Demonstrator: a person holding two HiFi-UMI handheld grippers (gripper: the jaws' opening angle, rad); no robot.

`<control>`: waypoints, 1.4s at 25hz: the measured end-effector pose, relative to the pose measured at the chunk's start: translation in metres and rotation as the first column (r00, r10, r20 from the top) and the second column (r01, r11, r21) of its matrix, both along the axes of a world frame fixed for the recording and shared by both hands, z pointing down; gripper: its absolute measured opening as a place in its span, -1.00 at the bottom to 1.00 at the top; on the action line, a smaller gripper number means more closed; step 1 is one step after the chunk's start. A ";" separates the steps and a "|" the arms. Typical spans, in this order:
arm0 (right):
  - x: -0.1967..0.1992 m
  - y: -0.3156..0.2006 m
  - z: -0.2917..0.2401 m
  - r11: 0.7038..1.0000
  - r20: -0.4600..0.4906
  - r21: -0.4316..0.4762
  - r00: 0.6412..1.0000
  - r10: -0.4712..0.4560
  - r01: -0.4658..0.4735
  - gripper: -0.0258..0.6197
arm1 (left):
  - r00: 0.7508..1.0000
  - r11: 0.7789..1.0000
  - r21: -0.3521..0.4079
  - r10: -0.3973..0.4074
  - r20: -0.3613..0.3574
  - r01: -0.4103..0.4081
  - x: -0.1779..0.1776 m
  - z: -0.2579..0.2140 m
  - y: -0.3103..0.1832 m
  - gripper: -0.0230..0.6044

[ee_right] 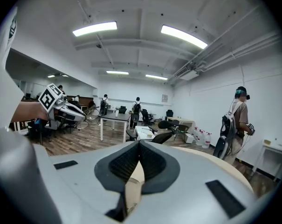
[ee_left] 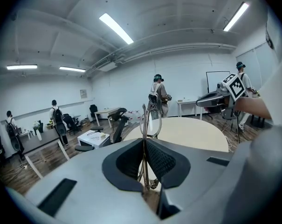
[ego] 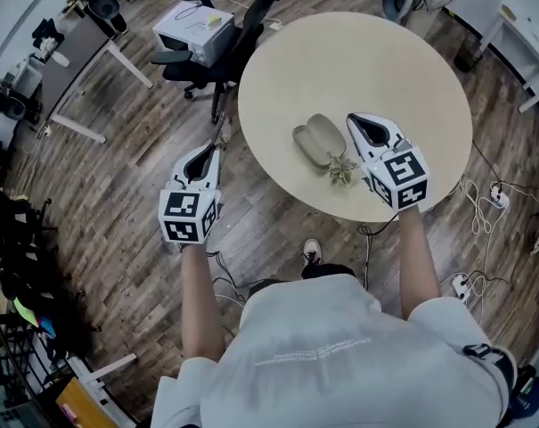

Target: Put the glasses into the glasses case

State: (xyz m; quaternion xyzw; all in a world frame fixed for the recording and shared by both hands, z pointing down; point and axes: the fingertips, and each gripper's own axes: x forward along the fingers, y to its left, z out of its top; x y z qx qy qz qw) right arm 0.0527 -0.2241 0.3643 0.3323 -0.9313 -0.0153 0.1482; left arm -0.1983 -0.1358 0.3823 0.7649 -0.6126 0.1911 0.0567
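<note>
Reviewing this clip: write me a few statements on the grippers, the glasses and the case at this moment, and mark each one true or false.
1. The left gripper is shut on the glasses. True.
2. The glasses already lie in the glasses case. False: the case lies open and empty on the table, and the glasses are held out past the table's edge, over the floor.
3. The right gripper grips the case. False: its jaws are together with nothing between them, and it is beside the case.
4. A small plant sits on the table close to the case. True.
</note>
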 end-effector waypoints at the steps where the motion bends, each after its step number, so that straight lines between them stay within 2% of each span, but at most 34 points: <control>1: 0.002 -0.005 0.006 1.000 -0.004 -0.010 1.000 0.004 -0.004 -0.91 | 1.000 1.000 -0.007 0.008 0.005 -0.008 0.002 0.003 -0.008 -0.85; 7: 0.017 -0.030 0.037 0.997 -0.044 -0.061 0.998 0.040 -0.043 -0.91 | 0.998 0.997 -0.027 0.066 0.011 -0.065 0.017 0.013 -0.054 -0.85; 12: 0.025 -0.039 0.052 0.991 -0.055 -0.082 0.993 0.105 -0.109 -0.91 | 0.986 0.985 -0.042 0.167 0.013 -0.166 0.036 0.024 -0.096 -0.85; 15: 0.020 -0.050 0.066 0.982 -0.085 -0.103 0.985 0.151 -0.160 -0.91 | 0.966 0.965 -0.051 0.257 0.007 -0.256 0.044 0.033 -0.132 -0.85; 20: 0.003 -0.079 0.088 0.946 -0.120 -0.132 0.952 0.281 -0.296 -0.91 | 0.913 0.910 -0.076 0.407 -0.015 -0.407 0.029 0.054 -0.200 -0.85; 22: 0.004 -0.087 0.092 0.915 -0.125 -0.137 0.923 0.363 -0.379 -0.91 | 0.869 0.866 -0.087 0.494 -0.014 -0.493 0.033 0.062 -0.225 -0.85; 26: 0.008 -0.089 0.096 0.843 -0.114 -0.163 0.859 0.500 -0.512 -0.91 | 0.768 0.761 -0.124 0.640 -0.014 -0.636 0.050 0.077 -0.257 -0.85; 32: 0.009 -0.078 0.117 0.727 -0.148 -0.201 0.753 0.641 -0.657 -0.91 | 0.604 0.594 -0.161 0.797 -0.011 -0.788 0.082 0.104 -0.279 -0.85; 35: 0.008 -0.068 0.126 0.664 -0.160 -0.223 0.699 0.697 -0.713 -0.91 | 0.513 0.499 -0.192 0.858 -0.030 -0.845 0.097 0.121 -0.280 -0.85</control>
